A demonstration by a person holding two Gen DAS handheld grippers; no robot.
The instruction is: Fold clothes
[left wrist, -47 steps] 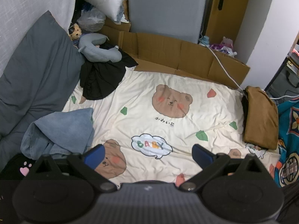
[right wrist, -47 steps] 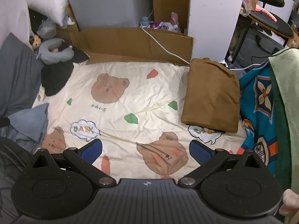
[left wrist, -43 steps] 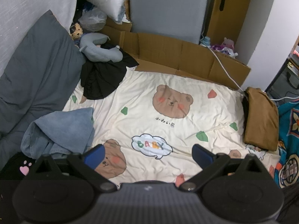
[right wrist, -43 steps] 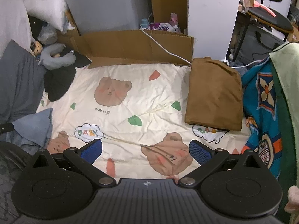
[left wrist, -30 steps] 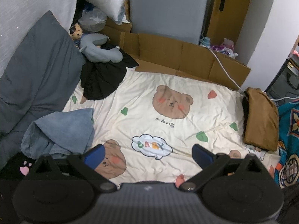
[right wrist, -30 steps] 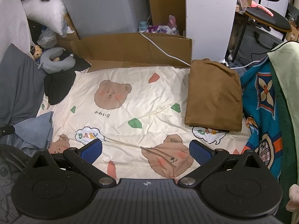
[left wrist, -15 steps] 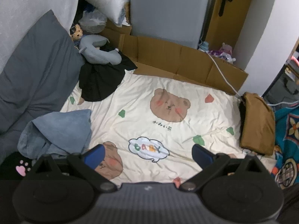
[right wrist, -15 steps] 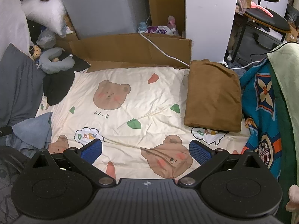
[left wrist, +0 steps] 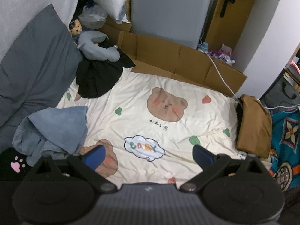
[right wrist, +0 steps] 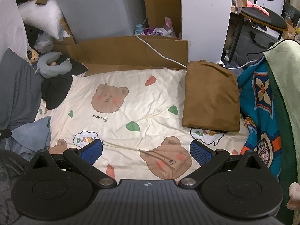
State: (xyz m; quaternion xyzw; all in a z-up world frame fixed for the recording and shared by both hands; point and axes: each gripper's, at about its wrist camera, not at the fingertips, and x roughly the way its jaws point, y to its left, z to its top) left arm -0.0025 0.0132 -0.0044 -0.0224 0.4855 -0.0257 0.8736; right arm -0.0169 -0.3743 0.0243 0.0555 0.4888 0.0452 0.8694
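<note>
A folded brown garment (right wrist: 211,97) lies at the right edge of the cream bear-print sheet (right wrist: 131,105); the left wrist view shows the brown garment (left wrist: 253,125) too. A crumpled blue garment (left wrist: 50,129) sits at the sheet's left edge, also seen as the blue garment (right wrist: 28,136). A black garment (left wrist: 97,76) lies at the far left under a grey neck pillow (left wrist: 97,46). My left gripper (left wrist: 149,154) hangs open above the sheet's near edge, holding nothing. My right gripper (right wrist: 146,151) is open too, empty, above the near bear print.
Cardboard panels (left wrist: 180,61) and a white cable (right wrist: 159,52) line the far side of the bed. A large grey pillow (left wrist: 33,65) fills the left. A blue patterned blanket (right wrist: 262,116) and a green cloth (right wrist: 286,103) lie on the right. A chair (right wrist: 262,16) stands beyond.
Both grippers have lifted and drawn back slightly, so the views show more of the room's far side. Both stay open and the clothes have not moved.
</note>
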